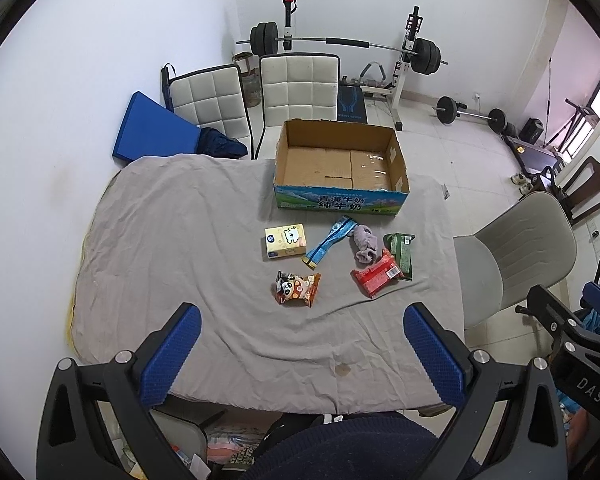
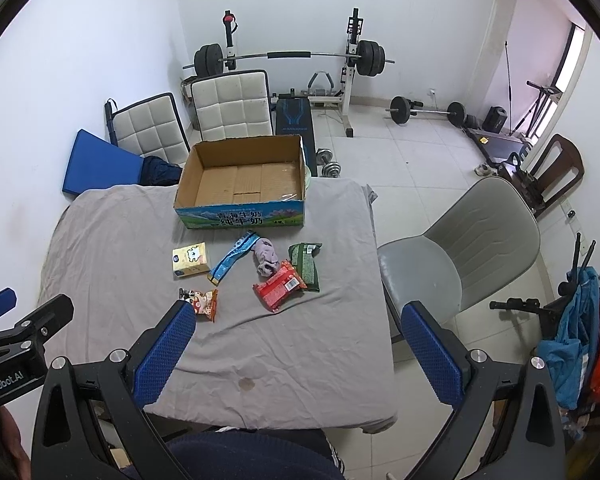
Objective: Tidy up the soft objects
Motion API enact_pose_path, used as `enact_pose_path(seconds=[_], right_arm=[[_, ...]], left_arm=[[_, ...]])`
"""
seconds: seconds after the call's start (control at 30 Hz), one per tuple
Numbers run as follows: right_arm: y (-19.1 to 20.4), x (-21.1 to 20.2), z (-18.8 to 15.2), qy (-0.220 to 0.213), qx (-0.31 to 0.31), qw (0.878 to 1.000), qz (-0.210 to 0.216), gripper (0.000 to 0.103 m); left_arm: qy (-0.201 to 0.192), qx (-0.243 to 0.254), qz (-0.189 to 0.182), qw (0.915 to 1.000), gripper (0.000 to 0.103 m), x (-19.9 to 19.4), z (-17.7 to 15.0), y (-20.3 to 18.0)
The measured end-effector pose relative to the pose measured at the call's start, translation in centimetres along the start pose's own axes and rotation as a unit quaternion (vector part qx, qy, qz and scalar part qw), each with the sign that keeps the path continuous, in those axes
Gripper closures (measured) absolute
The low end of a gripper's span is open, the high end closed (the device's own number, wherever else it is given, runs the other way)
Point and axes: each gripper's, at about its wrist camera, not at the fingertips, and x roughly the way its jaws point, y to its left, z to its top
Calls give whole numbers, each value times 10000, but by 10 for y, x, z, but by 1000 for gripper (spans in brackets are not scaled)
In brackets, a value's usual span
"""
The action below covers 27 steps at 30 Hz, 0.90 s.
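Ahead of both claws, at the far side of the grey cloth [image 1: 172,240], the cardboard box [image 1: 340,200] stands open with only its bare flaps showing inside.

Between box and claws lie a yellow tissue pack [image 1: 286,242], a blue packet [image 1: 328,242], a lilac sock [image 1: 365,245], a green packet [image 1: 401,255], a red packet [image 1: 376,277] and a panda snack bag [image 1: 297,289].

The left gripper [image 1: 300,356] hovers above the near cloth, jaws spread wide, holding nothing. The right gripper [image 2: 296,356] hovers likewise, spread and empty.

Only the right wrist view shows dumbbells [image 2: 327,163] behind the box.
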Motion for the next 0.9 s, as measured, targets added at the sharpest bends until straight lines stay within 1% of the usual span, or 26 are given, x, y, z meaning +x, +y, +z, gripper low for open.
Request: enact_pose_path(seconds=[0.9], right_arm=[[8,1,4,-51,-6,10000,-51,0]], left_arm=[[-40,-55,-36,10000,0,2,7,10]])
